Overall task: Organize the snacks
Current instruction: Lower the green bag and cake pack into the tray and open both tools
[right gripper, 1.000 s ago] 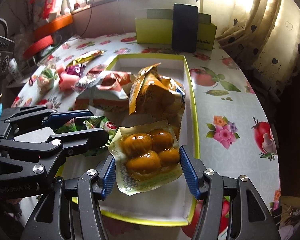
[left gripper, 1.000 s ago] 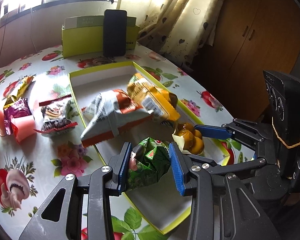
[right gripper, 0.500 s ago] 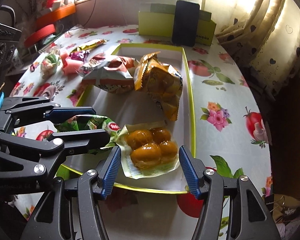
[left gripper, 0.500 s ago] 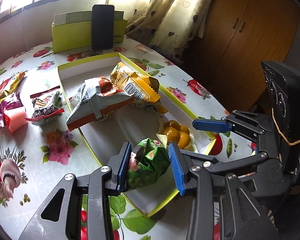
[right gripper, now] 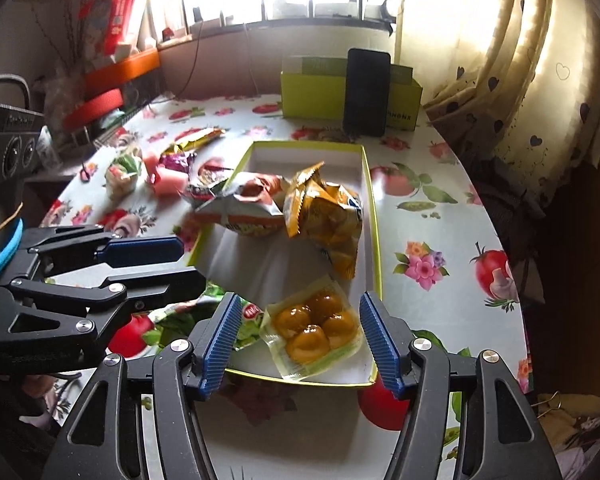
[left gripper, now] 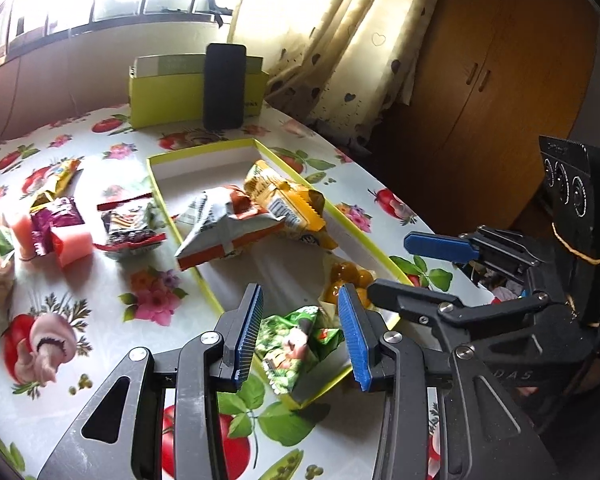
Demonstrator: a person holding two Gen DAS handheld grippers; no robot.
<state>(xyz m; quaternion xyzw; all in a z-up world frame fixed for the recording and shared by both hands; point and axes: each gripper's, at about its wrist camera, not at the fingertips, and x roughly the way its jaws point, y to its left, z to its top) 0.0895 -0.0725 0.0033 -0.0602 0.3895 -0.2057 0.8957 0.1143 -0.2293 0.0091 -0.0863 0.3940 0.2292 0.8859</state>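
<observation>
A yellow-rimmed white tray (left gripper: 370,240) (right gripper: 374,216) holds a white-and-orange bag (left gripper: 224,226) (right gripper: 246,208), a yellow bag (left gripper: 296,208) (right gripper: 332,224), a clear pack of orange balls (left gripper: 346,280) (right gripper: 314,330) and a green packet (left gripper: 296,340) (right gripper: 242,322) at its near end. My left gripper (left gripper: 300,338) is open above the green packet and not touching it. My right gripper (right gripper: 300,342) is open around the orange-ball pack, which lies in the tray.
Several loose snacks lie on the flowered tablecloth left of the tray: a dark red-edged packet (left gripper: 130,226), a pink block (left gripper: 74,242), a purple wrapper (left gripper: 56,216). A green box with a black phone (left gripper: 224,86) (right gripper: 368,92) stands behind the tray. Curtain and wardrobe at right.
My left gripper opened and let go of the green packet, which now lies in the tray's near end. Both grippers drew back and up from the tray.
</observation>
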